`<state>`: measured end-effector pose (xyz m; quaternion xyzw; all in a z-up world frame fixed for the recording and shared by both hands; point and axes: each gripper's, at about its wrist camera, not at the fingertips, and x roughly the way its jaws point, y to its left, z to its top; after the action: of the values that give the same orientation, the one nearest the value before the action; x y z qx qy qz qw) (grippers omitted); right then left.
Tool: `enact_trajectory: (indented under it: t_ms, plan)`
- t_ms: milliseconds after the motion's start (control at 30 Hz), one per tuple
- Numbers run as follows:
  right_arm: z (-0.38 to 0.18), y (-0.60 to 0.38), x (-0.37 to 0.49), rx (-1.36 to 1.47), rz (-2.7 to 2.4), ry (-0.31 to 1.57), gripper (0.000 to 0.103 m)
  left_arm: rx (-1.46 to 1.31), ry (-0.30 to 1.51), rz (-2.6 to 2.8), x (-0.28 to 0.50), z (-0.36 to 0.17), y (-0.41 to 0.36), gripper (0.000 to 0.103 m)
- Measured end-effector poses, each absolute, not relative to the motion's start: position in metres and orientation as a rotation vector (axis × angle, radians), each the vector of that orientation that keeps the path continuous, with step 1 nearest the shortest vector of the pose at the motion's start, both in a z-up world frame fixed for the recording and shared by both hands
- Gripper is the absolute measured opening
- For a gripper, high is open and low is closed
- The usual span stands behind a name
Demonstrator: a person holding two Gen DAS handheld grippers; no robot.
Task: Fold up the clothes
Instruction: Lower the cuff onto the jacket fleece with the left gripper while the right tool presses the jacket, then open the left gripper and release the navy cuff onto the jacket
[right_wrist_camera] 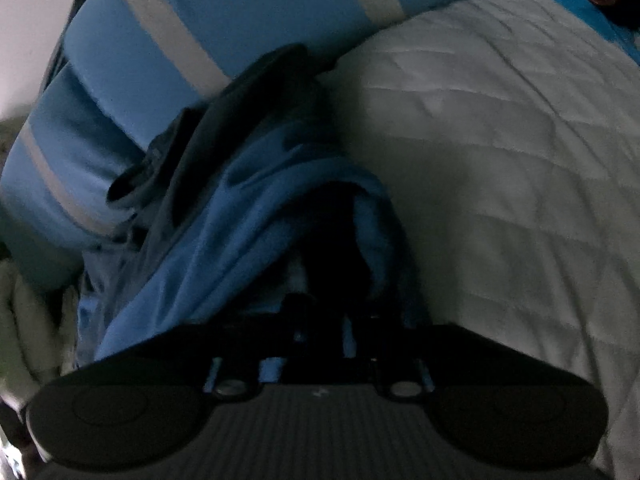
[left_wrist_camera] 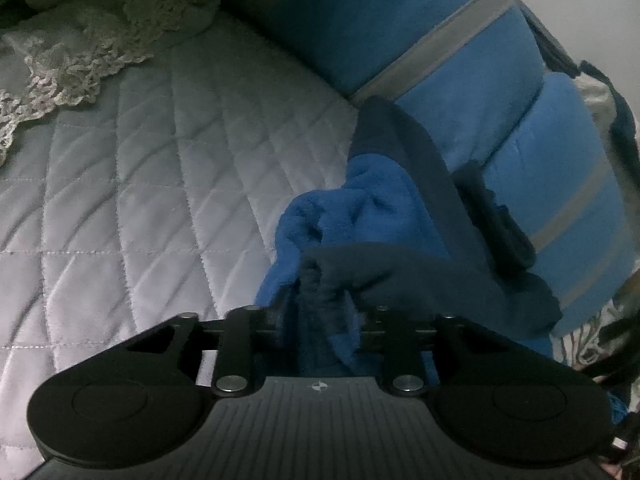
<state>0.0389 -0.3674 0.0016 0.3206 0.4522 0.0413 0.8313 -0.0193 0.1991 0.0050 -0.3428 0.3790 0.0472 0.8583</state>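
Observation:
A blue fleece garment [left_wrist_camera: 360,208] with dark navy panels lies crumpled on a pale quilted bed cover [left_wrist_camera: 140,200], against a rolled blanket. My left gripper [left_wrist_camera: 320,304] is shut on a bunched navy fold of it, and the cloth hides the fingertips. In the right wrist view the same garment [right_wrist_camera: 240,220] drapes over my right gripper [right_wrist_camera: 328,280]. Its fingers are buried in dark folds, so I cannot tell how its jaws stand. Both grippers point down at the garment from opposite sides.
A thick rolled blue blanket with grey stripes [left_wrist_camera: 460,40] [right_wrist_camera: 260,0] lies right behind the garment. A white lace cloth [left_wrist_camera: 80,52] sits at the far left. The quilted cover [right_wrist_camera: 500,140] stretches to the right in the right wrist view.

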Motion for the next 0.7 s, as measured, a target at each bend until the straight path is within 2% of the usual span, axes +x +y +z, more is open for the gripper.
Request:
enact_trajectory:
  t_ms: [33, 100, 200, 233, 433, 700]
  plan:
    - [0.001, -0.370, 0.038, 0.695, 0.083, 0.956, 0.054, -0.718, 0.801, 0.100, -0.019, 0.007, 0.199, 0.034]
    - [0.005, -0.373, 0.036, 0.710, 0.083, 0.935, 0.060, -0.709, 0.806, 0.108, -0.021, 0.012, 0.199, 0.041]
    - [0.024, -0.374, 0.029, 0.651, 0.057, 0.856, 0.075, -0.655, 0.797, 0.153, -0.027, 0.023, 0.199, 0.064]
    - [0.031, -0.374, 0.027, 0.626, 0.046, 0.825, 0.081, -0.635, 0.794, 0.170, -0.029, 0.026, 0.199, 0.066]
    - [0.051, -0.369, 0.019, 0.397, -0.036, 0.771, 0.093, -0.571, 0.862, 0.224, -0.045, 0.027, 0.205, 0.067]
    - [0.038, -0.389, 0.003, 0.404, -0.062, 0.832, 0.094, -0.598, 0.936, 0.124, -0.094, 0.021, 0.209, 0.067]
